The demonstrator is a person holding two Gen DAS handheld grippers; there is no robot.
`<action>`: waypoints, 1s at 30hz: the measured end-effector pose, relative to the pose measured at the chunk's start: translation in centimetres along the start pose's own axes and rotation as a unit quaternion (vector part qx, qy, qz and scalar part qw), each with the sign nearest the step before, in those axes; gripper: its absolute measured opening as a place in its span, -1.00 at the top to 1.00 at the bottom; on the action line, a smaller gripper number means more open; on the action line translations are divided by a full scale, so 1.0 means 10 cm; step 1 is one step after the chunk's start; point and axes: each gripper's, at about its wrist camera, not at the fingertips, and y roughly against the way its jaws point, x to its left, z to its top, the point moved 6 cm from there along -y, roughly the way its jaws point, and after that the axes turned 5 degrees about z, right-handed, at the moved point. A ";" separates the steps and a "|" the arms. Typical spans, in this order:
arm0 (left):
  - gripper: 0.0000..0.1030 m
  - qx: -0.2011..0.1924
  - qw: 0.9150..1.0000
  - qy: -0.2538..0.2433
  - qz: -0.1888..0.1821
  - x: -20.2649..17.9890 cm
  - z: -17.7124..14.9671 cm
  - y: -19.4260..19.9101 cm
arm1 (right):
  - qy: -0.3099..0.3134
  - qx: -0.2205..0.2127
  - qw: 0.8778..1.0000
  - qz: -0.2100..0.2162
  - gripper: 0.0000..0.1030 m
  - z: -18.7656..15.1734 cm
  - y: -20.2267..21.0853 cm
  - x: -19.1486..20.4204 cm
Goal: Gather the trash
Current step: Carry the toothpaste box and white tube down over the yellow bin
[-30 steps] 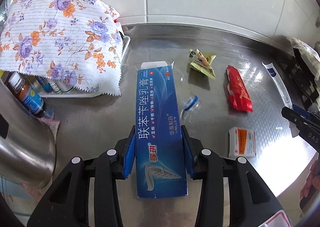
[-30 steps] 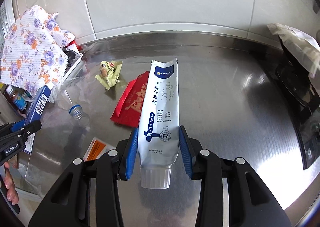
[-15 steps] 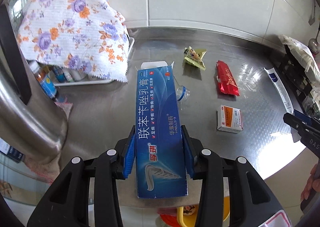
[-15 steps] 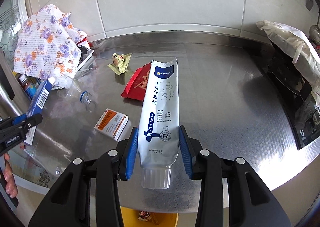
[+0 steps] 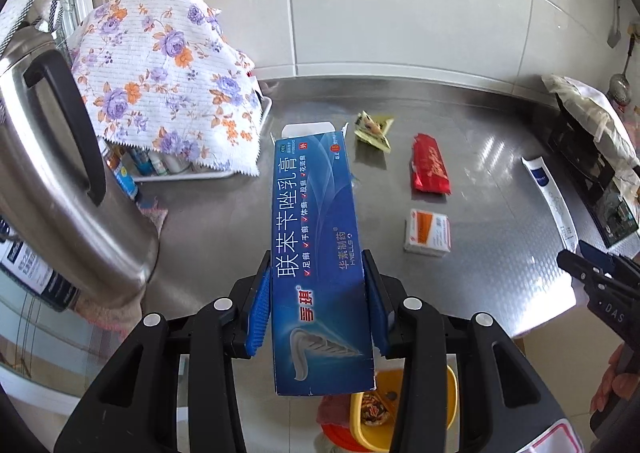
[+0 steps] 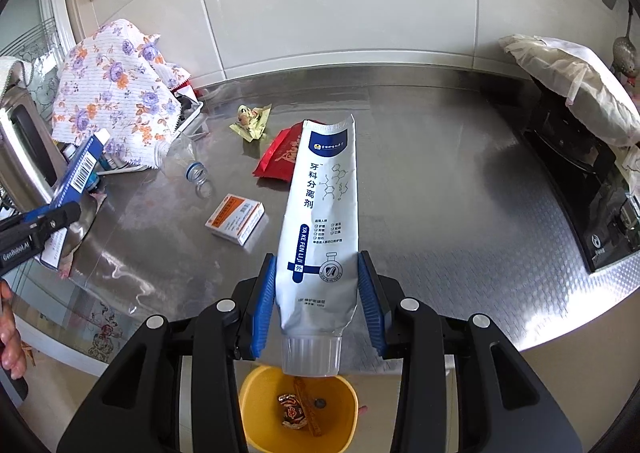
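Left wrist view: the steel countertop [image 5: 500,189] now shows its whole near edge, where a second ago only its middle filled the frame; both grippers have drawn back past that edge. Against the counter's left edge stands a steel kettle [image 5: 60,181], and toward the back left corner a floral cloth [image 5: 168,93] covers a rack. A yellow bin [image 6: 298,409], absent from the earliest frame, lies below the near edge with wrappers inside. The left gripper [image 5: 318,301] is closed on a blue carton [image 5: 316,253], its pads pressed to both long sides, held over the near edge above the bin. In the right wrist view, the right gripper [image 6: 318,301] clamps a white tube [image 6: 324,221] just above its cap, cap over the bin. Left on the counter, unmoved: a red packet [image 5: 430,169] at mid-counter, a small white-and-orange box [image 5: 427,232] nearer the front edge, a clear plastic bottle [image 6: 186,165], and a yellow-green wrapper [image 5: 374,130] toward the back.
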 end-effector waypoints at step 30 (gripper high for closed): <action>0.21 0.154 0.980 -0.103 -0.079 -0.94 -2.44 0.28 | 0.009 0.131 0.991 0.038 0.20 -2.37 0.78 0.00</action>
